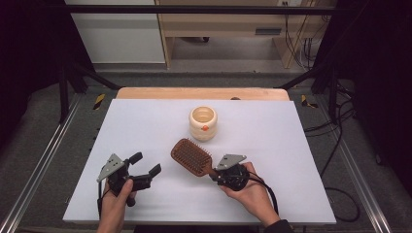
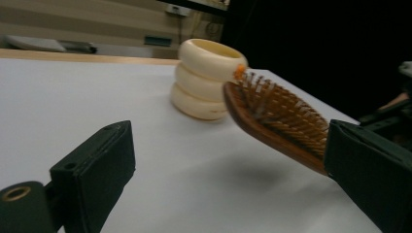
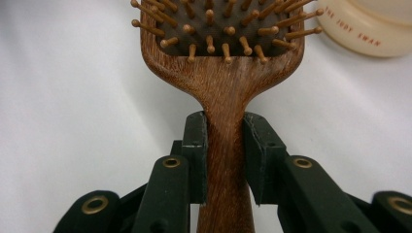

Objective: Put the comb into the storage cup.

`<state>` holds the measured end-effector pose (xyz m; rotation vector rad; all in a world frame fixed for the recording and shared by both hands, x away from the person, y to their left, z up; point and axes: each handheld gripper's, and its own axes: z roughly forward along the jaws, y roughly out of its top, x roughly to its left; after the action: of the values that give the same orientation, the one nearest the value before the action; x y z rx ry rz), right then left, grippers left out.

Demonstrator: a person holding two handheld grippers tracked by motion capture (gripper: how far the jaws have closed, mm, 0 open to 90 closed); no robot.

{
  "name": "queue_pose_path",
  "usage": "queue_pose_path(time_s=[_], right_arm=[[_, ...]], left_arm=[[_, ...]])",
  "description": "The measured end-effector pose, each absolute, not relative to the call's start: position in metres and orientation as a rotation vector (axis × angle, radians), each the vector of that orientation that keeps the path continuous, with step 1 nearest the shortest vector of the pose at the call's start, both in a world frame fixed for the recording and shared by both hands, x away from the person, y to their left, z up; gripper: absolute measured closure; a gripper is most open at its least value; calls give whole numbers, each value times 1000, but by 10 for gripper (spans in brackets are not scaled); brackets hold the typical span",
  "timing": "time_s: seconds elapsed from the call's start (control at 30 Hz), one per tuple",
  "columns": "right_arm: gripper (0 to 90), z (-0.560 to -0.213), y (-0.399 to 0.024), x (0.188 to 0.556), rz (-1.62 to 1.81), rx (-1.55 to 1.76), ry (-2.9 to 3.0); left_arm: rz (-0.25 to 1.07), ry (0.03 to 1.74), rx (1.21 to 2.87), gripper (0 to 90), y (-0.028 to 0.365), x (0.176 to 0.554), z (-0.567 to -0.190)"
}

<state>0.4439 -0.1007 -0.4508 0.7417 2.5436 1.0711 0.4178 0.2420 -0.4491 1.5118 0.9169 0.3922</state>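
Right claw, near the bench's front edge, clamped on the wooden hairbrush handle, pads either side of the narrow neck. Brush lifted off the bench, around centre-front, bristles up, head angled toward the far-left corner. Risk: thin smooth handle could twist or slip in the pads; swinging forward, the head could knock the cream ringed pot just beyond. Brush: dark brown paddle, wooden pins. Left claw apart, empty, front-left.

A white table stands on grey floor; beyond, a wooden desk (cables beside it).
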Motion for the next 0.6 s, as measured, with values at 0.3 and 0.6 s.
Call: queue_pose_path(time_s=[0.3, 0.6], right_arm=[[726, -446, -99, 441, 1168, 753, 2427], [726, -442, -97, 441, 1232, 753, 2359]], left_arm=[[229, 868, 1449, 40, 221, 412, -444], [178, 885, 1408, 55, 207, 422, -437]])
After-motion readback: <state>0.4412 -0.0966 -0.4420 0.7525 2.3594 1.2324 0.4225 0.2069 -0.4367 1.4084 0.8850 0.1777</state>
